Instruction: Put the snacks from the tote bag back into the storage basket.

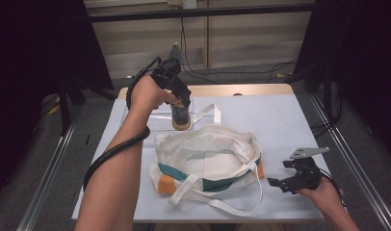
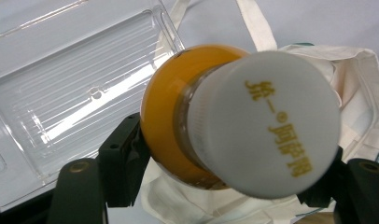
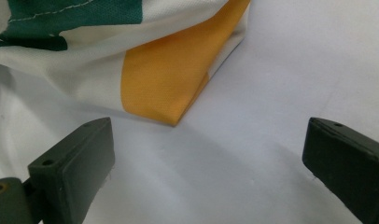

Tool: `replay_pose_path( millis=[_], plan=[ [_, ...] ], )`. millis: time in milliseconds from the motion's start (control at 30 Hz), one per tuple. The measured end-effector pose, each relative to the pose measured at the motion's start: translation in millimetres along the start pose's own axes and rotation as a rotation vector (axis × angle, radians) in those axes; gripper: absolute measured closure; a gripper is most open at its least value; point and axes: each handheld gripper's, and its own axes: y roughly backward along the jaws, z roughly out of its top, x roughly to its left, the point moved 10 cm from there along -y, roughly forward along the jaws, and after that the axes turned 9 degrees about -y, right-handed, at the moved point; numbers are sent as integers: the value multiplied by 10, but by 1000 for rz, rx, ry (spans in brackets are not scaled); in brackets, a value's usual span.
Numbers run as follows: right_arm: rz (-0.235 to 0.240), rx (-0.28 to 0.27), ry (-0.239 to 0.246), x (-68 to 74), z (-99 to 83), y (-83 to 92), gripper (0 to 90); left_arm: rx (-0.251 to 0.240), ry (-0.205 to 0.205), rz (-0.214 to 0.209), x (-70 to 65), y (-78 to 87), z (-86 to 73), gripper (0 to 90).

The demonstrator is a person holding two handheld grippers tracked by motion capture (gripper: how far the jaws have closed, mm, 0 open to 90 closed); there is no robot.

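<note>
A bottle with a white printed cap and orange contents hangs upright over the far rim of the cloth bag. My left gripper points down and is shut on the bottle just below the cap; in the left gripper view its black jaws flank the bottle. The bag is white with green and orange panels, and it lies open-mouthed mid-table with its straps loose. My right gripper rests low at the bag's right corner, its jaws wide apart with nothing between them.
A clear ribbed plastic tray lies on the white tabletop just beyond and left of the bag. One bag strap drapes toward the tray. Dark stands and cables surround the table on the floor.
</note>
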Motion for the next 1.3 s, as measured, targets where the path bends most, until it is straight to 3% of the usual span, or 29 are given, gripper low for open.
replay_pose_path(
  millis=[167,1300],
  plan=[
    [1,0,0,0,1,0,22,-7,15,5,32,-8,19,309],
    [-6,-1,4,-15,7,24,22,3,24,24,158,-175,122,308]
  ],
)
